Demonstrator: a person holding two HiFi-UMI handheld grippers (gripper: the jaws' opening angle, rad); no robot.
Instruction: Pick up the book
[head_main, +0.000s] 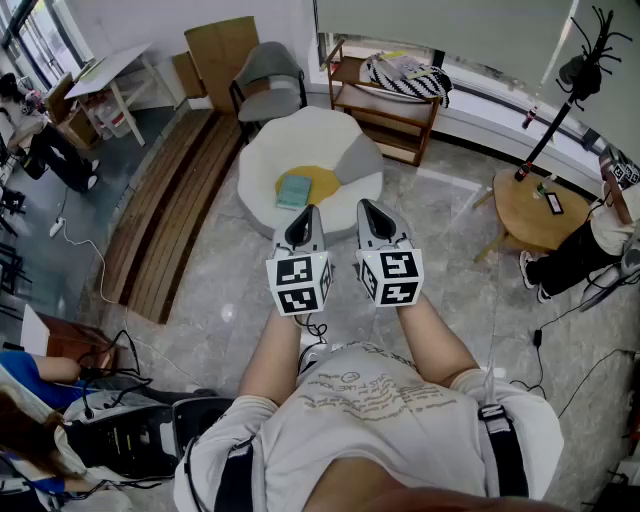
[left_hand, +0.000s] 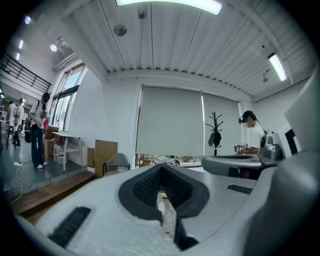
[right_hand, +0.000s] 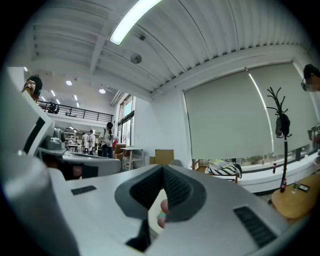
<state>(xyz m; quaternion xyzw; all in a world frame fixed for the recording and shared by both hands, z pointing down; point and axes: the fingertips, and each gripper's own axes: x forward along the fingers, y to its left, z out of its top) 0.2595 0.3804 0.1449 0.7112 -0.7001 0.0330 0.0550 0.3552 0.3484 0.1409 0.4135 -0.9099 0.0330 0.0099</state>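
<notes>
The book (head_main: 294, 190) is thin with a teal cover. It lies flat on a yellow cushion (head_main: 320, 180) on top of a white round pouf (head_main: 270, 150), in the head view just ahead of me. My left gripper (head_main: 303, 222) points forward and its tip is just short of the pouf's near edge, close to the book; its jaws are shut and empty. My right gripper (head_main: 372, 215) is level beside it, also shut with nothing held. In both gripper views the shut jaws (left gripper (left_hand: 161, 167), right gripper (right_hand: 163, 169)) hide the book.
Behind the pouf stand a grey chair (head_main: 268, 75) and a low wooden shelf (head_main: 385, 110) with a striped bag. To the right are a round wooden side table (head_main: 535, 210), a coat stand (head_main: 560, 100) and a seated person (head_main: 590, 250). A wooden platform (head_main: 170, 210) and cables lie at the left.
</notes>
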